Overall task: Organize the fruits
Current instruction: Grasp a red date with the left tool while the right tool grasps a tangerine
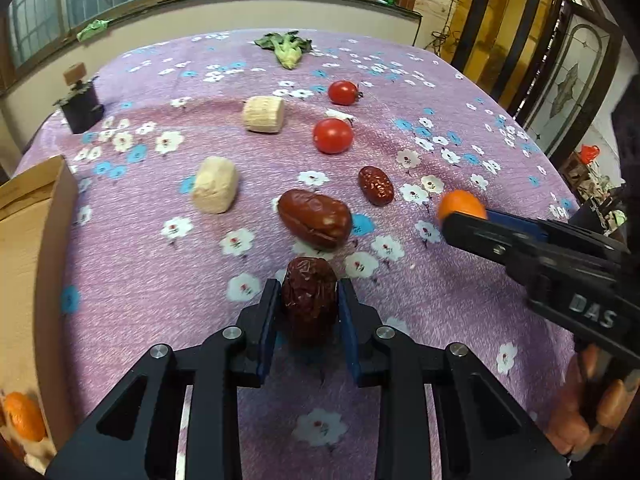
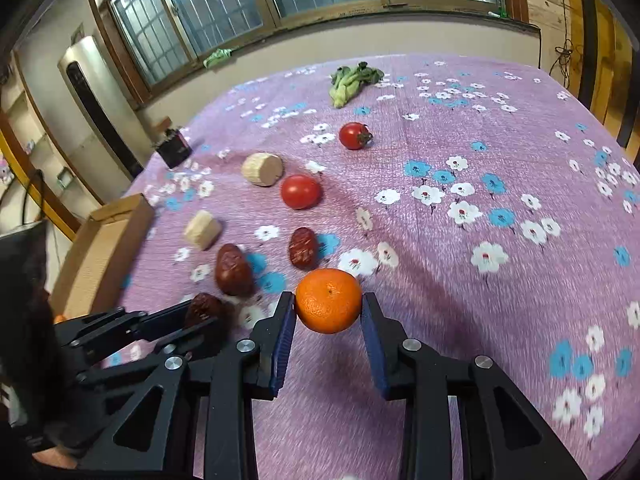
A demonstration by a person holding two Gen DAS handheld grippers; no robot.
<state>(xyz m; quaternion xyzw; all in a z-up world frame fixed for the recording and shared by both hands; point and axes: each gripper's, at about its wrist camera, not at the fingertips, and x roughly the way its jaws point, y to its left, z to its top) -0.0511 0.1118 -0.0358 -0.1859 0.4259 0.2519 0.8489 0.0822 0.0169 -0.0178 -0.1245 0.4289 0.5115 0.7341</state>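
My left gripper point(image 1: 309, 292) is shut on a wrinkled red date point(image 1: 309, 300), held just above the purple flowered cloth point(image 1: 440, 312). My right gripper point(image 2: 329, 308) is shut on an orange mandarin point(image 2: 329, 300); it shows in the left wrist view point(image 1: 461, 205) at the right. Two more dates point(image 1: 314, 218) point(image 1: 375, 185) and two tomatoes point(image 1: 333, 135) point(image 1: 343, 92) lie on the cloth ahead. A cardboard box point(image 1: 28, 264) at the left holds another mandarin point(image 1: 24, 416).
Two pale cut root pieces point(image 1: 215, 190) point(image 1: 264, 114) lie left of the fruit. A leafy green vegetable point(image 1: 286, 48) lies at the far edge. A small black box point(image 1: 82, 106) stands at the far left. A window and wall stand behind the table.
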